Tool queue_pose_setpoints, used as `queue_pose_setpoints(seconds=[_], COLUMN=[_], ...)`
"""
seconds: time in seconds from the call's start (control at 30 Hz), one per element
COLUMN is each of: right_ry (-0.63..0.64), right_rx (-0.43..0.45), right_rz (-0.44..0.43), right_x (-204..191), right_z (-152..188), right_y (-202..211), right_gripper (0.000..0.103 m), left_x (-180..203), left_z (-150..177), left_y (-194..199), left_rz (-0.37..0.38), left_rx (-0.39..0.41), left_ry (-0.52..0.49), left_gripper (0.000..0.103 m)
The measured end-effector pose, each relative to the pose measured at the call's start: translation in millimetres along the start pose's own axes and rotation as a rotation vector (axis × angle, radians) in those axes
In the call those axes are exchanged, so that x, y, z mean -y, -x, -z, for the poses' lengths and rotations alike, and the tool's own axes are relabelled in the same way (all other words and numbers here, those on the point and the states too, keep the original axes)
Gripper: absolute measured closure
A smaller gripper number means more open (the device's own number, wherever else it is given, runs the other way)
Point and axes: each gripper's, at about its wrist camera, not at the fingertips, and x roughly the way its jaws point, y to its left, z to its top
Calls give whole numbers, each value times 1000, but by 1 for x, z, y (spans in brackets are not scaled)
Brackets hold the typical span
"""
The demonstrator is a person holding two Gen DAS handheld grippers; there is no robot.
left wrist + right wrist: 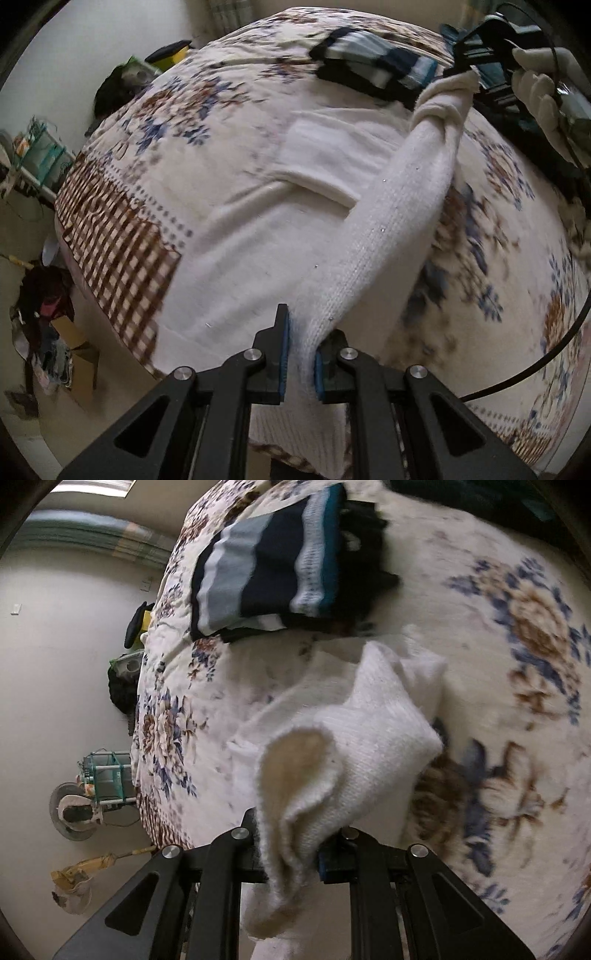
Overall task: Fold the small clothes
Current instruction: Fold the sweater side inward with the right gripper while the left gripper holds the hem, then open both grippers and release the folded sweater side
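You are working over a bed (177, 122) covered by a quilted spread printed with blue and brown flowers, with a brown-and-white check band along its edge. The task's piece is a white knitted garment (258, 236), soft and fuzzy, with a fine ribbed weave on the outside and a creamier, fleecy inside; most of it lies flat on the bed, showing a squarish pocket-like patch and a folded flap. One long edge of it is drawn up off the spread into a thick twisted band that runs between your two tools. Your left gripper (301, 360) has its jaws nearly together, the blue pads clamped on the near end of that band. In the left wrist view your right gripper (461, 64) shows at the upper right, held by a hand in a pale glove (543, 92), gripping the bunched, knotted-looking far end. From its own camera, the right gripper (288, 849) has its jaws pinched on a cupped fold of the white knit, which spills over and hides the left finger. Beyond the white garment lies a striped folded garment (266, 572), navy, grey, white and teal, resting on a dark folded piece (369, 576)
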Motion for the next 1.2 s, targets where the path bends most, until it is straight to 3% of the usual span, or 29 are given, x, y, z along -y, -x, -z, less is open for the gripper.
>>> queue_pose_setpoints(seconds=[0.2,0.37,0.43,0.5,0.53,0.6,0.7,0.8,0.87,0.97,1.1,1.2], right_ry=[16,44,41,13,-2,-36,-11,38,90,141,131,82], right_rx=[-45,-118,-138,-170,-184,-212,-227,-210,-191,-174,-216,-308], right_rz=[98,237,290,307,288,178,64,26,50,127,245,267], right_x=[-61,-98,-107,-113,-116,-126,-145,-153,-151,-125,-69,-20], right_z=[-17,-20,-20,-22,-21,-23,-22,-10,6,48,118,177], right_y=[-69,-146,-171,-191,-198,-206,-200,-172,-145,-99,-71,-70], right_gripper=[86,86,86,77,73,50,47,45,44,44,43,43], left_x=[-57,-93,-106,-122,-130,-152,-184,-217,-234,-249,-240,-223], left_z=[-21,-18,-16,-15,-15,-13,-8,-2,1,5,6,10], left_y=[-40,-88,-106,-123,-130,-140,-143,-135,-126,-115,-109,-114], left_rz=[24,33,51,83,91,103,154,223,225,268,276,234], left_rx=[-58,-141,-180,-231,-255,-309,-347,-359,-349,-347,-359,-379], left_ry=[45,75,94,136,166,244,364,478,516,557,484,388], left_gripper=[95,94,90,85,76,60,59,56,47,45,45,45])
